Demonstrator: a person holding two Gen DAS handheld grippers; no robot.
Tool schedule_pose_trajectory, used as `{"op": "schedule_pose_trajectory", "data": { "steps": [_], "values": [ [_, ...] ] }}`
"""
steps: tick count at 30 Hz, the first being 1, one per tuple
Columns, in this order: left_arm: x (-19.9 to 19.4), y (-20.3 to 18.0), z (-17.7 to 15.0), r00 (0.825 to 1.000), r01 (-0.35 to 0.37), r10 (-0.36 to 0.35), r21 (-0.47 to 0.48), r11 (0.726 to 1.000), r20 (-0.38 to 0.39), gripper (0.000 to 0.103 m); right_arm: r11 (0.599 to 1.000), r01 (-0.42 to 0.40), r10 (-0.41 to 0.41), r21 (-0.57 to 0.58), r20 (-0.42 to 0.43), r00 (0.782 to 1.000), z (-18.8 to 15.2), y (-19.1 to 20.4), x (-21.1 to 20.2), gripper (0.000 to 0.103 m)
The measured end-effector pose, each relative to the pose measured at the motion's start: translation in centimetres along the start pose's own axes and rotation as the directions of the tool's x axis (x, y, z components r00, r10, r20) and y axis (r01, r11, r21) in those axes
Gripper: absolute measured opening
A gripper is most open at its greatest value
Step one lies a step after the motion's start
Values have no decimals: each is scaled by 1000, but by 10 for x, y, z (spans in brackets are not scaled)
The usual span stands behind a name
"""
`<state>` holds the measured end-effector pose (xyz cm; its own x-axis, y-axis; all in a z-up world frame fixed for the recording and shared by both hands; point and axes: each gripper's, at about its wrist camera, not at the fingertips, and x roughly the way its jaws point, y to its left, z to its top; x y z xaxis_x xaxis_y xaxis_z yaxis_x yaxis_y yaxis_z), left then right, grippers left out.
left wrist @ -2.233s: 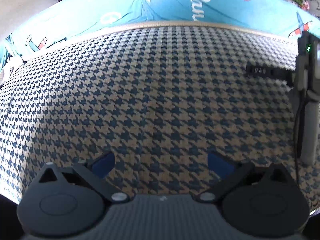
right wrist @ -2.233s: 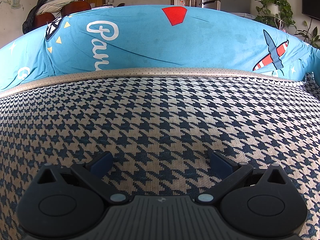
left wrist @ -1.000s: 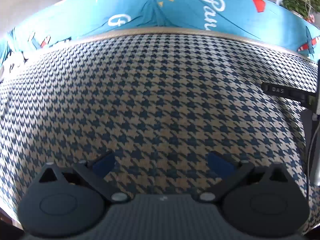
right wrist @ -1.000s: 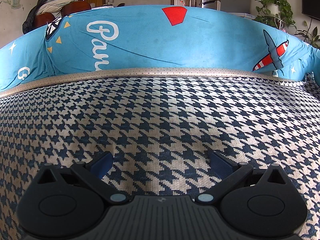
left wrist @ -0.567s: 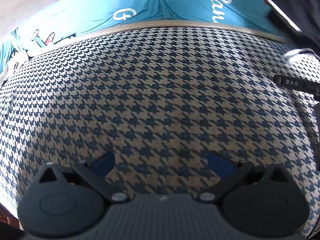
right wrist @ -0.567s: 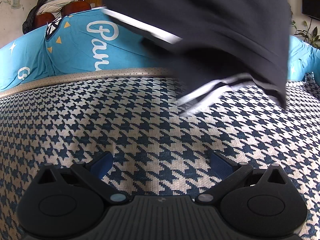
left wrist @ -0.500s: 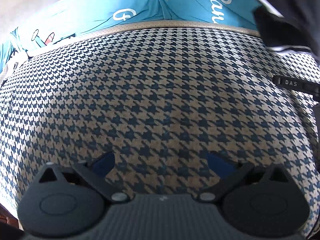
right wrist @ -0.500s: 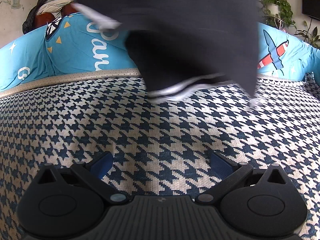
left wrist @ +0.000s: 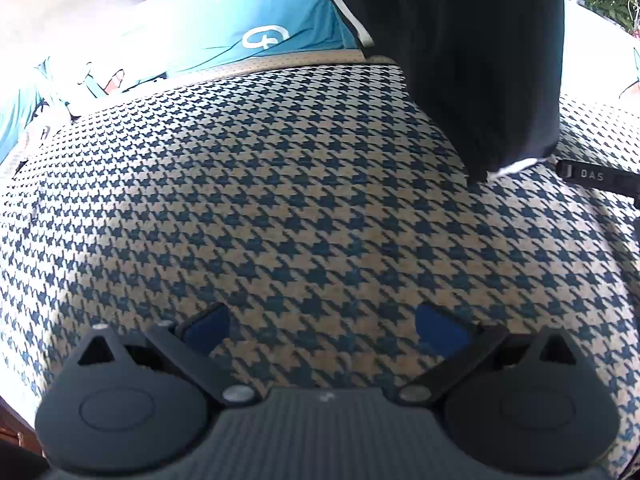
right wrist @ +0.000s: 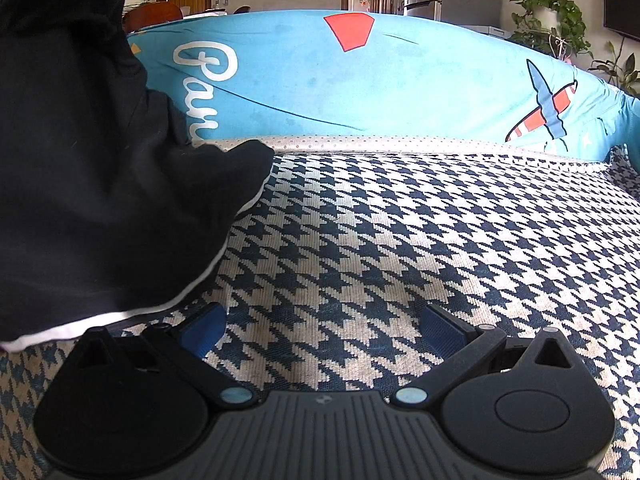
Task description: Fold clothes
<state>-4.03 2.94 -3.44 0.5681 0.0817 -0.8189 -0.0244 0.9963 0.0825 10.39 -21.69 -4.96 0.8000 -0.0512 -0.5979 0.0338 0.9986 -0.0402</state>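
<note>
You have hardly begun: neither gripper has hold of anything, and the folding itself is all ahead of you. Your left gripper (left wrist: 322,326) sits low over the houndstooth cover (left wrist: 280,200) with its blue-padded fingers (left wrist: 440,330) spread wide and only bare cloth between them; your right gripper (right wrist: 323,330) is the same, jaws apart, nothing in them. The one piece of clothing in sight is a black garment (right wrist: 92,184) with a white-trimmed hem. In the right wrist view it fills the left side, its hem lying just beside your left-hand finger pad and its far fold reaching the back edge of the cover, where the pale piping meets the blue printed cushion (right wrist: 380,80). In the left wrist view the same garment (left wrist: 480,60) hangs down from above at the right, its lower corner touching or nearly touching the cover near the back edge; what holds it up is out of frame. It looks bunched and draped, not laid flat, so I judge that nothing is folded yet. Still to do, as I read it: get it flat on the cover, smooth it, then take corners and make the folds. The dark strap (left wrist: 596,178) marked DAS lies at the cover's right edge, close to the hanging corner, so mind it.
</note>
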Motion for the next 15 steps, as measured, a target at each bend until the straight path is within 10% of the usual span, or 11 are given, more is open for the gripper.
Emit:
{"op": "schedule_pose_trajectory", "data": {
  "steps": [15],
  "values": [
    [-3, 6, 0, 1000, -12, 12, -26, 1000, 6, 103, 1000, 2, -2, 0, 3, 1000, -2, 0, -12, 103]
  ]
}}
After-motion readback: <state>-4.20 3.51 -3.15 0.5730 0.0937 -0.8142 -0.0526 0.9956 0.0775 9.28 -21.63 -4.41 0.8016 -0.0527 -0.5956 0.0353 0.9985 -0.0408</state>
